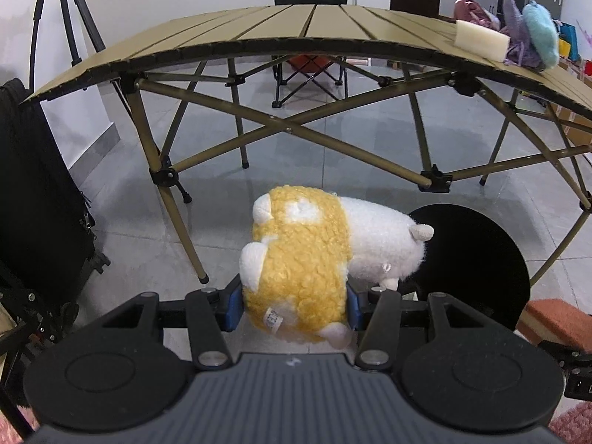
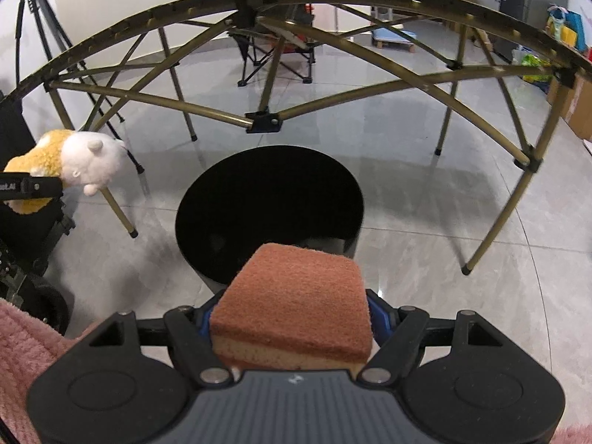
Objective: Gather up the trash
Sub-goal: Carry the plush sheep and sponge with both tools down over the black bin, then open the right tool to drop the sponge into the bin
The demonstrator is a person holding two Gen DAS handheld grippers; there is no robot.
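My left gripper point(image 1: 292, 305) is shut on a yellow and white plush animal point(image 1: 314, 259), its blue pads pressed into the yellow body; the white head sticks out to the right, toward the round black bin point(image 1: 481, 259) on the floor. The same plush animal point(image 2: 70, 162) shows at the far left of the right wrist view, held in the air beside the bin. My right gripper point(image 2: 292, 318) is shut on a brown scouring sponge point(image 2: 296, 296) with a tan foam layer underneath. That sponge hangs just over the near rim of the black bin point(image 2: 266, 207).
A folding camp table point(image 1: 296, 29) with crossed metal legs stands beyond the bin; a white foam block point(image 1: 481, 39) and purple and teal plush toys point(image 1: 532, 37) lie on its right end. A black case point(image 1: 40, 192) and a tripod point(image 1: 63, 7) stand left. A folding chair point(image 2: 273, 51) is behind.
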